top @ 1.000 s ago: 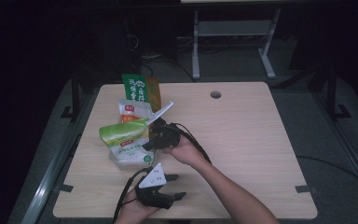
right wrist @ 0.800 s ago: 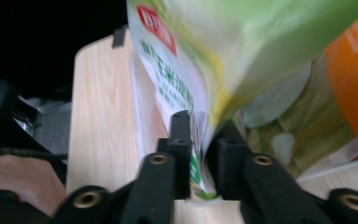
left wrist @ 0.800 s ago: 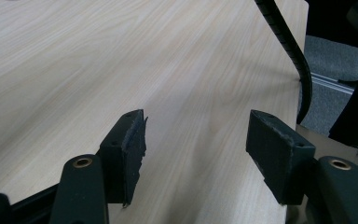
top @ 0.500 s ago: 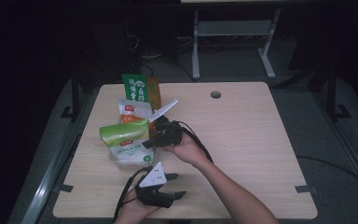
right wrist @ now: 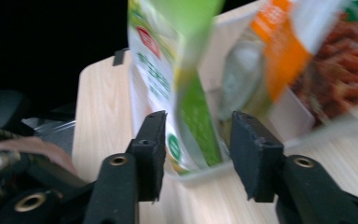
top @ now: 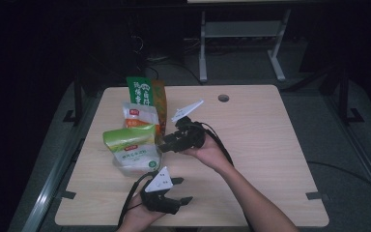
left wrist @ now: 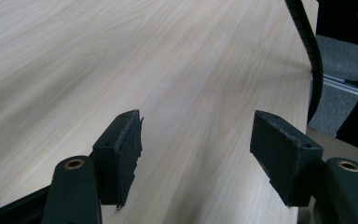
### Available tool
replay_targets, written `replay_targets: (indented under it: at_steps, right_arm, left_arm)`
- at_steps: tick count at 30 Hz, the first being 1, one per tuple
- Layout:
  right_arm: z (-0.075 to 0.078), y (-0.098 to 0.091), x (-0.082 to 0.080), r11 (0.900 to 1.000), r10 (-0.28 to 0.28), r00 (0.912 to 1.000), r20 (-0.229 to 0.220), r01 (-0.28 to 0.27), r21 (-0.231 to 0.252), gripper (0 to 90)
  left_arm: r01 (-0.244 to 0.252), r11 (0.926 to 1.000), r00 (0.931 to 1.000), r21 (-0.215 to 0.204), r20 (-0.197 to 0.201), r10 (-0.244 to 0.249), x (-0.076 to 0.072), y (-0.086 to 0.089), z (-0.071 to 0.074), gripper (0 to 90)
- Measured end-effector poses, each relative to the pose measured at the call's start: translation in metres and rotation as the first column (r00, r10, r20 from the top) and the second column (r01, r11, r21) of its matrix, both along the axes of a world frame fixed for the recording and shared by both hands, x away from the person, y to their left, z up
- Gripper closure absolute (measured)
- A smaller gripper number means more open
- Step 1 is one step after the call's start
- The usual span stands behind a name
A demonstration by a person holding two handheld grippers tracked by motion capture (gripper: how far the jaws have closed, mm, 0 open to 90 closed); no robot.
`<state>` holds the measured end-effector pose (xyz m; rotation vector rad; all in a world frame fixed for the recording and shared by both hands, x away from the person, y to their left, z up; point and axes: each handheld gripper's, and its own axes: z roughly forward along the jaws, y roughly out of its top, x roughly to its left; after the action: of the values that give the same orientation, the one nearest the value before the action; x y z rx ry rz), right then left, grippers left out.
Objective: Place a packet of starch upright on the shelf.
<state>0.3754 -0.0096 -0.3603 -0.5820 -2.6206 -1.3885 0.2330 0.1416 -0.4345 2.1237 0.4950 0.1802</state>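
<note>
From the high view, my right gripper sits at the green packet, which stands in a clear bin with other packets; its jaws have just been opening. My left gripper rests open near the table edge. In the left gripper view, jaws gape over bare wood. In the right gripper view, the green packet stands between parted pads, unpressed. I judge it could topple if I snag it while withdrawing.

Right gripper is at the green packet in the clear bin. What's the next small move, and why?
Probably ease the right gripper straight back from the green packet. Its jaws have just been opening and stand apart with gaps on both sides of the packet's edge, so it looks released, resting in the clear bin. The left gripper waits open over bare table.
</note>
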Motion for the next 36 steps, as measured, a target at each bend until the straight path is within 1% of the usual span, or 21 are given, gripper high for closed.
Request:
replay_targets:
  at_steps: [1,2,3,5,6,7,10,11,12,14,16,18,20,21,22,24,27,29,33,34,36]
  right_arm:
    - [-0.001,-0.006,0.000,0.9999,-0.010,0.9999,0.005,0.010,-0.003,52.4]
    - [-0.001,-0.012,0.000,0.9999,-0.015,0.9999,-0.004,0.015,-0.004,50.9]
    - [-0.002,-0.021,0.001,0.9995,-0.030,0.9995,0.007,0.030,-0.004,49.3]
    - [-0.003,-0.026,0.000,0.9993,-0.038,0.9993,0.004,0.038,-0.003,48.6]
    - [-0.005,-0.037,-0.001,0.9983,-0.056,0.9984,0.007,0.056,-0.013,46.8]
    - [-0.005,-0.037,-0.001,0.9983,-0.056,0.9984,0.007,0.056,-0.013,46.8]
    - [-0.010,-0.053,-0.002,0.9951,-0.094,0.9954,0.018,0.095,-0.029,43.3]
    - [-0.014,-0.065,-0.002,0.9925,-0.118,0.9929,0.006,0.119,-0.028,41.7]
    - [-0.014,-0.065,-0.002,0.9925,-0.118,0.9929,0.006,0.119,-0.028,41.7]
    - [-0.018,-0.074,-0.003,0.9908,-0.132,0.9913,0.008,0.132,-0.031,41.0]
    - [-0.023,-0.086,-0.002,0.9862,-0.156,0.9877,0.003,0.156,-0.055,37.4]
    - [-0.024,-0.091,-0.003,0.9842,-0.169,0.9856,0.001,0.169,-0.053,36.3]
    - [-0.029,-0.100,-0.006,0.9805,-0.191,0.9814,-0.015,0.190,-0.048,35.7]
    - [-0.030,-0.103,-0.007,0.9795,-0.196,0.9805,-0.012,0.196,-0.048,35.3]
    - [-0.032,-0.108,-0.009,0.9770,-0.208,0.9780,-0.013,0.207,-0.050,34.3]
    - [-0.036,-0.115,-0.012,0.9742,-0.221,0.9751,-0.017,0.220,-0.052,34.1]
    - [-0.040,-0.125,-0.016,0.9703,-0.237,0.9714,-0.013,0.236,-0.053,33.0]
    - [-0.043,-0.135,-0.019,0.9652,-0.258,0.9660,-0.017,0.257,-0.050,32.7]
    - [-0.046,-0.143,-0.021,0.9614,-0.272,0.9620,-0.019,0.271,-0.046,32.2]
    - [-0.046,-0.146,-0.022,0.9599,-0.276,0.9607,-0.025,0.275,-0.055,31.4]
    - [-0.049,-0.155,-0.025,0.9531,-0.301,0.9534,-0.021,0.300,-0.041,31.3]
  left_arm:
    - [-0.001,1.0000,1.0000,0.000,0.000,0.001,0.000,0.000,0.000,33.0]
    - [0.000,1.0000,1.0000,-0.001,0.001,0.000,0.000,0.001,0.000,32.8]
    - [0.001,1.0000,1.0000,0.005,0.003,-0.001,0.001,0.001,0.000,32.6]
    - [-0.004,1.0000,1.0000,-0.007,-0.001,0.004,0.001,0.001,0.000,32.5]
    - [-0.006,0.9999,1.0000,-0.009,-0.001,0.006,0.001,0.001,0.001,32.0]
    - [-0.008,0.9999,1.0000,-0.010,-0.001,0.008,0.001,0.001,0.001,32.0]
    - [-0.010,0.9999,0.9999,-0.014,-0.007,0.010,0.002,0.001,0.000,31.7]
    - [-0.011,0.9999,0.9999,-0.010,-0.006,0.011,0.003,0.001,0.000,31.5]
    - [-0.012,0.9999,0.9999,-0.011,-0.004,0.012,0.003,0.000,0.000,31.5]
    - [-0.015,0.9998,0.9998,-0.013,-0.010,0.015,0.004,0.000,-0.001,31.3]
    - [-0.017,0.9998,0.9998,-0.009,-0.010,0.017,0.005,0.000,-0.001,30.7]
    - [-0.018,0.9998,0.9997,-0.011,-0.014,0.018,0.004,0.000,-0.001,30.5]
    - [-0.017,0.9998,0.9998,-0.009,-0.007,0.017,0.005,0.001,-0.001,30.4]
    - [-0.012,0.9999,0.9999,-0.003,0.000,0.012,0.006,0.002,-0.001,30.4]
    - [-0.017,0.9998,0.9998,-0.012,-0.005,0.017,0.006,0.002,-0.001,30.2]
    - [-0.017,0.9999,0.9998,0.002,-0.004,0.017,0.006,0.003,0.000,29.9]
    - [-0.023,0.9997,0.9997,-0.009,-0.002,0.023,0.007,0.004,0.000,29.7]
    - [-0.029,0.9995,0.9996,-0.014,-0.007,0.029,0.007,0.004,-0.001,29.7]
    - [-0.028,0.9995,0.9996,-0.017,-0.007,0.028,0.007,0.004,-0.001,29.7]
    - [-0.027,0.9995,0.9996,-0.016,-0.005,0.027,0.007,0.004,-0.001,29.7]
    - [-0.027,0.9995,0.9996,-0.015,-0.006,0.027,0.007,0.004,-0.001,29.7]
